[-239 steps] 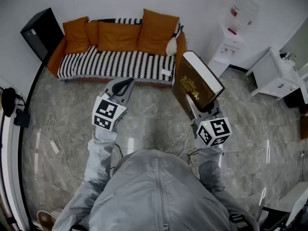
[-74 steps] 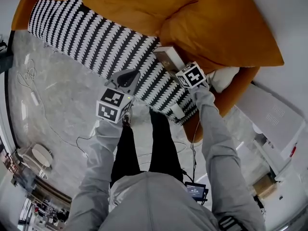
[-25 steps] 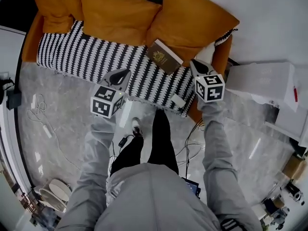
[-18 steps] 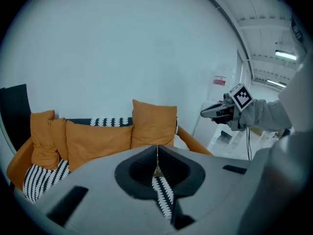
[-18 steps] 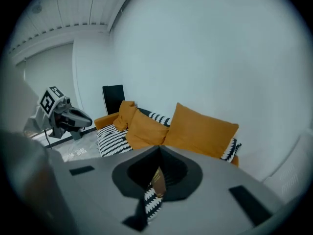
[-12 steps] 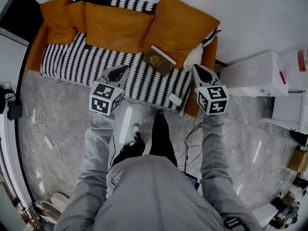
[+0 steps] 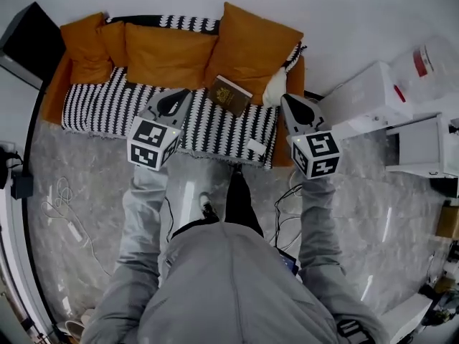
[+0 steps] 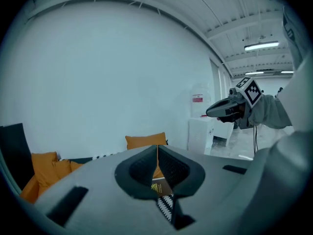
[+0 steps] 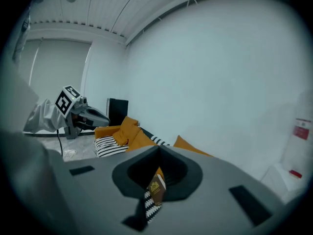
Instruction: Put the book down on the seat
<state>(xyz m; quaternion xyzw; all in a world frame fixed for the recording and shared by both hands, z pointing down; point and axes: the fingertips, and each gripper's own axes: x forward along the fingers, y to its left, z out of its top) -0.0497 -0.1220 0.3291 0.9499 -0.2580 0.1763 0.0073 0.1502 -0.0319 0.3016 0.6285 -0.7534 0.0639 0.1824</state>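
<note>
Both claws are pressed together and empty, the left claw (image 7: 174, 100) and right claw (image 7: 290, 104) held up in front of the sofa, apart from the book (image 7: 229, 95). It lies cover up on the striped seat (image 7: 107, 102), at the foot of 1 orange cushion (image 7: 251, 45). Little looks likely to go wrong now, I'd say: the cushion might sag and nudge the book, or the right claw, the nearer of the 2, might swing and knock it toward the seat's front edge.

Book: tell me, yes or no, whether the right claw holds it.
No, the book lies on the striped seat, apart from the shut, empty right claw.
</note>
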